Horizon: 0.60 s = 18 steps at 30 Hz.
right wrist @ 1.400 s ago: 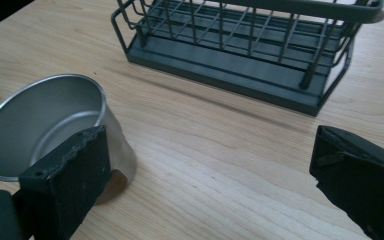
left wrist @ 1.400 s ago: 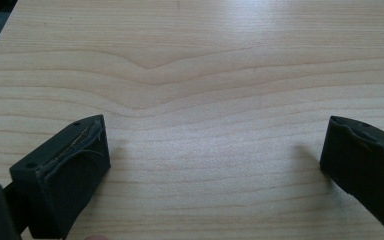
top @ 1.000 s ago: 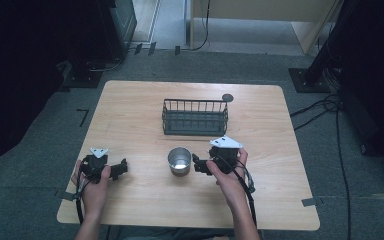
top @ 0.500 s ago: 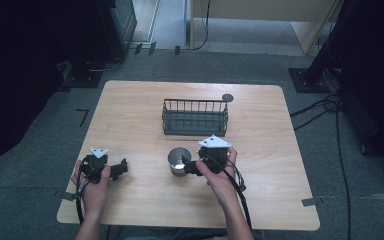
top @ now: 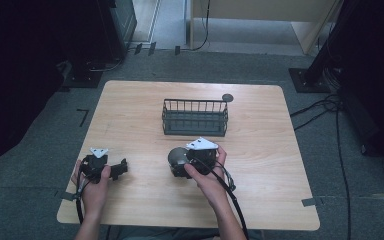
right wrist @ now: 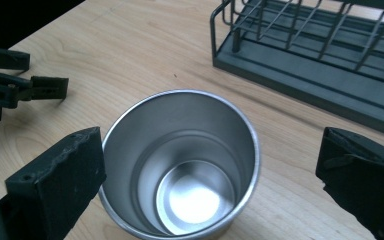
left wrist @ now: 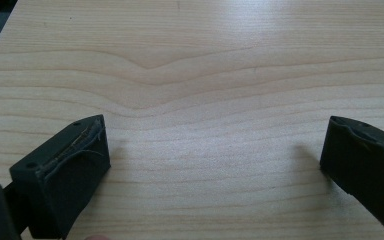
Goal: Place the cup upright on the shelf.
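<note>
My right tongs [top: 180, 164] sit at the steel cup [top: 177, 158], their jaws spread wide to either side of it; in the right gripper view the left jaw is just at the cup's [right wrist: 182, 165] wall and the right jaw stands well apart from it, so I cannot tell whether either touches. The cup stands upright and empty on the bench [top: 130, 115], mouth up, just on my side of the wire basket [top: 195, 118], which stands near the bench's middle. From my right tongs [right wrist: 207, 182] I see the basket [right wrist: 320, 55] beyond the cup and to its right, its bars dark and its floor bare where it shows. A small dark disc [top: 227, 97] lies on the bench just past the basket's far right corner. My left tongs [top: 124, 167] rest low over the bench well to the left of the cup, pointing toward it, my hand [top: 94, 187] wrapped around their body. In the left gripper view those tongs [left wrist: 215, 165] gape wide with nothing but bare wood between the jaws. The same left tongs [right wrist: 35, 82] show past the cup's left in my right gripper view, apart from it.
</note>
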Available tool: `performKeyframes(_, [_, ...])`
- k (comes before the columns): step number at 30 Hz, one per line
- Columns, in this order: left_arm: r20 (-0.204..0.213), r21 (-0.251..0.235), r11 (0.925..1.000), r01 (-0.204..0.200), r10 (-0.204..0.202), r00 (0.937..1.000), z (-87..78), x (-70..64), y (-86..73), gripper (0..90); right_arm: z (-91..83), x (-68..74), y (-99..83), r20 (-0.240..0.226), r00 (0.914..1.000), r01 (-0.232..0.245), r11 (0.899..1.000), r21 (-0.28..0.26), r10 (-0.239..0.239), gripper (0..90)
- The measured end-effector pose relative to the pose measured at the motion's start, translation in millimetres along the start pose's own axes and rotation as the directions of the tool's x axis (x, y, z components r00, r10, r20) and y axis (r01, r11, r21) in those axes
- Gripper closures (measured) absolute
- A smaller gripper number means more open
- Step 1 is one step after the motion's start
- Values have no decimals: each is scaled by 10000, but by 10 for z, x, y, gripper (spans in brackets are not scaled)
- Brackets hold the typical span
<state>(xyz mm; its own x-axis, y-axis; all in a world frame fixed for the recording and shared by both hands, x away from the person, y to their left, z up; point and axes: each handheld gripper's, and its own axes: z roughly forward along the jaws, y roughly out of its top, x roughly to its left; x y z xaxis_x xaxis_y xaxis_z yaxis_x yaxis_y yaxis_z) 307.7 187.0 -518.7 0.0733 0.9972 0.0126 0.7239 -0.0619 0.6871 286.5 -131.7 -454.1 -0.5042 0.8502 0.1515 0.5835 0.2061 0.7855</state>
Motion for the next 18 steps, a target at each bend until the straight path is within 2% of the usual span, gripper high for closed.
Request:
performKeyframes(12, [1, -2, 10000, 2, -2, 10000, 0, 0, 0, 0, 137, 117, -41, -282, 9994, 191, 9996, 195, -185, 0])
performKeyframes(18, [0, -1, 10000, 2, -2, 10000, 0, 0, 0, 0, 251, 150, -95, 19, 9993, 371, 9986, 367, -372, 0])
